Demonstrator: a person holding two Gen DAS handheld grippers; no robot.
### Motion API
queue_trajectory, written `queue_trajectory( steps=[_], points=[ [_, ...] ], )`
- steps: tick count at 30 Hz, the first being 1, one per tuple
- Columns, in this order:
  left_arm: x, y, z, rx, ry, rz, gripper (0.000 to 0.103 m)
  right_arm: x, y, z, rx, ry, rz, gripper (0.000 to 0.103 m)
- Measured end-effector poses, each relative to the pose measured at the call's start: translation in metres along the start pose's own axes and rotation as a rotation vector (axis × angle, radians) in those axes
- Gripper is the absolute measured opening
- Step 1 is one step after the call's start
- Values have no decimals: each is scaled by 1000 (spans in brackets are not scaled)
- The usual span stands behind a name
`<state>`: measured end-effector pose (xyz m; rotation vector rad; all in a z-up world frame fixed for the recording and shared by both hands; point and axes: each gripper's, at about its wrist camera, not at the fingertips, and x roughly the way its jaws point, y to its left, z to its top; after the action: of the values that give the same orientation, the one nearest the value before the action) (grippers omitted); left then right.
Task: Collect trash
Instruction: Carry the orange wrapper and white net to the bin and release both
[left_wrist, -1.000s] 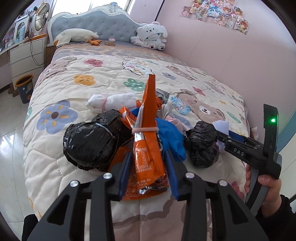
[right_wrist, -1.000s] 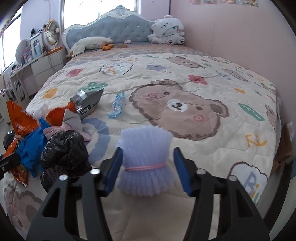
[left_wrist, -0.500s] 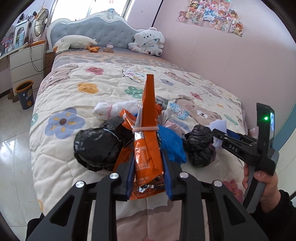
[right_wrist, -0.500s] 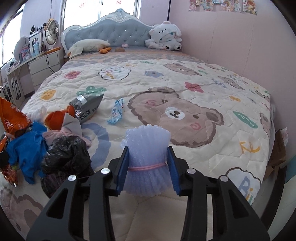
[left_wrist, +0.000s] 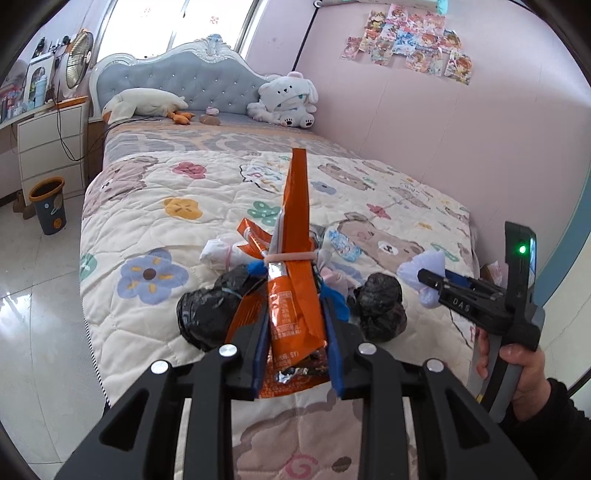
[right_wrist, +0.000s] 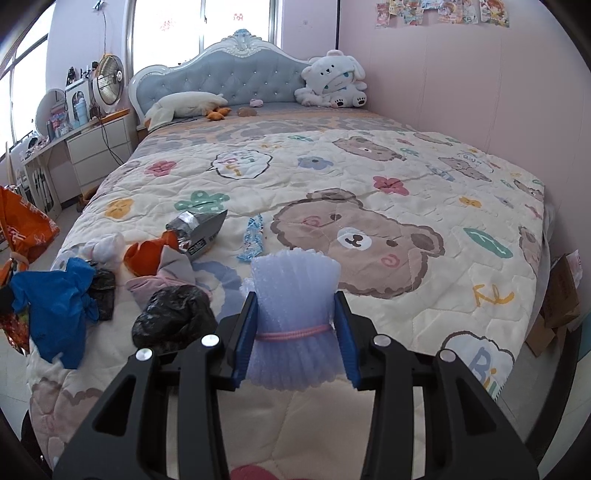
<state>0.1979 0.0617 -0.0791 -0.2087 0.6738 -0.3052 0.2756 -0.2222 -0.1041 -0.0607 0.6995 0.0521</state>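
Note:
My left gripper (left_wrist: 297, 332) is shut on an orange snack bag (left_wrist: 291, 280) bound with a pink rubber band, lifted above the bed's foot. My right gripper (right_wrist: 295, 328) is shut on a roll of bubble wrap (right_wrist: 293, 295) tied with a pink band; from the left wrist view that gripper (left_wrist: 430, 284) shows at the right with the bubble wrap (left_wrist: 424, 266) in it. More trash lies on the quilt: two black bags (left_wrist: 210, 314) (left_wrist: 382, 306), a blue bag (right_wrist: 55, 299), a silver packet (right_wrist: 199, 229), a blue-white wrapper (right_wrist: 253, 238) and a white bundle (left_wrist: 218, 254).
The quilted bed (right_wrist: 369, 177) fills both views, with plush toys (right_wrist: 336, 79) at the headboard. A small bin (left_wrist: 48, 205) stands on the tiled floor left of the bed, beside white drawers (left_wrist: 48, 144). A pink wall runs along the right. Cardboard boxes (right_wrist: 557, 295) sit at the bed's right corner.
Both grippers closed on their items, the left on the orange bag, the right on the bubble wrap. Both then rose, lifting the items off the quilt.

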Motion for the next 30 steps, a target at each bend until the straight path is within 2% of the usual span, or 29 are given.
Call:
queue_trajectory(
  steps=[10, 18, 23, 28, 30],
  points=[
    [-1, 5, -38, 65, 107, 35, 26, -14, 0, -6, 6, -3, 15, 39],
    [-8, 11, -59, 72, 165, 45, 28, -24, 2, -4, 7, -16, 30, 39],
    [-10, 12, -63, 79, 159, 61, 30, -28, 2, -4, 4, -21, 30, 39],
    [-19, 9, -61, 82, 116, 58, 14, -32, 0, -4, 13, -19, 32, 39],
    [-28, 4, -55, 102, 80, 57, 13, -37, -2, -3, 14, -31, 28, 39]
  ],
)
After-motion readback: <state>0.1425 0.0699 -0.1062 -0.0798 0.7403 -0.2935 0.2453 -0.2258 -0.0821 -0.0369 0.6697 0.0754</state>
